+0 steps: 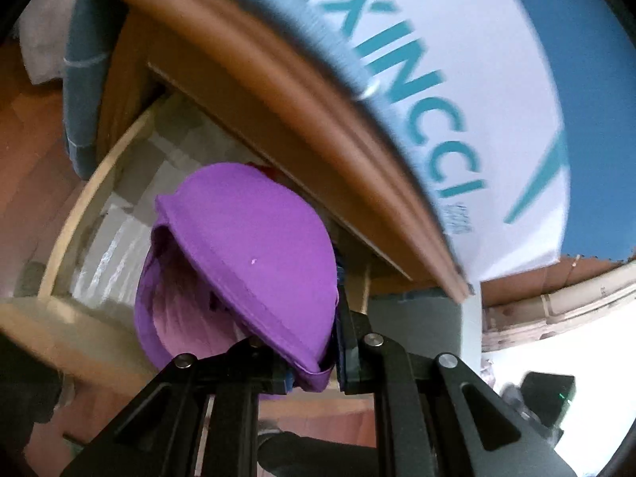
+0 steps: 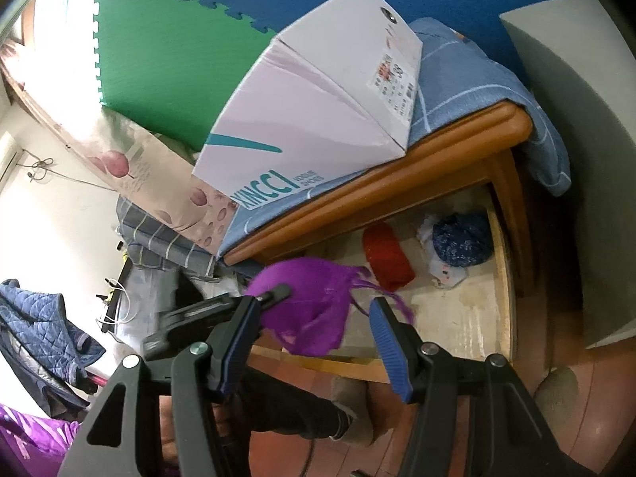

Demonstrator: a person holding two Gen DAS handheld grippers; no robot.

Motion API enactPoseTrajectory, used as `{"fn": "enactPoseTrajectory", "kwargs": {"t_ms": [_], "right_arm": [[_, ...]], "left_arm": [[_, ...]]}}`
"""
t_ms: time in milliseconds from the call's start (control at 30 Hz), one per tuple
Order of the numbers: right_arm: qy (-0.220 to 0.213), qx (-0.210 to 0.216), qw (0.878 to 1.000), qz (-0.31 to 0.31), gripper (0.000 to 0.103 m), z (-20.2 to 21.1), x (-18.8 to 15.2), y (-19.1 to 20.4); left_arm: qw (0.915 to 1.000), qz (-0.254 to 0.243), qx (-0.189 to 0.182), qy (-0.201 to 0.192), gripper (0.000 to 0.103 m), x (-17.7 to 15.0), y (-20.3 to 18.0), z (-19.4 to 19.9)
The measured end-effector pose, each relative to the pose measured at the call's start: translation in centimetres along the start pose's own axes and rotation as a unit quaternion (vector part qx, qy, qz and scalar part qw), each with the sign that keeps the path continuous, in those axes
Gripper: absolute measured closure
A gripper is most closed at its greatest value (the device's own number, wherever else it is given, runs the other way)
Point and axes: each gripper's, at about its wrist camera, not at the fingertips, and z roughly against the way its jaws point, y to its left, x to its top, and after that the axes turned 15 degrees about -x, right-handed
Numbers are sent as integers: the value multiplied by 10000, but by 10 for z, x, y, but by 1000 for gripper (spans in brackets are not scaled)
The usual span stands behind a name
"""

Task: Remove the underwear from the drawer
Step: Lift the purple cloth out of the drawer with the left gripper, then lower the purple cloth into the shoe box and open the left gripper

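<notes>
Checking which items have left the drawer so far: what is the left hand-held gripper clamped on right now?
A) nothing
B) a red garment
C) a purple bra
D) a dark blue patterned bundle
C: the left hand-held gripper pinches the purple bra; the red garment and blue bundle lie in the drawer.

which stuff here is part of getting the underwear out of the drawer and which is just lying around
Part of the job: purple underwear, left gripper shut on it, open drawer, right gripper.

Lying about: red item, blue bundle, white shoe box, quilted jacket.
</notes>
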Motion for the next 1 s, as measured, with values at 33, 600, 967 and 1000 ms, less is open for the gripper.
{"fn": "enactPoseTrajectory", "kwargs": {"t_ms": [33,600,967,1000], "right_arm": [[26,-4,10000,-23,44,-2,0,-1],[56,-151,9996,-221,44,-5,0,-10],[150,-202,9995,-173,44,-6,-3,-10],[168,-229,9995,-148,44,-6,-4,-10]], "left_arm": [[10000,-56,-11,2,90,-1,-7,3],[9880,-1391,-672,2,90,1,-153,102],[9616,-2510,-1053,-362,89,75,-286,110],[9591,-2606,-1032,-399,89,83,-292,103]]}}
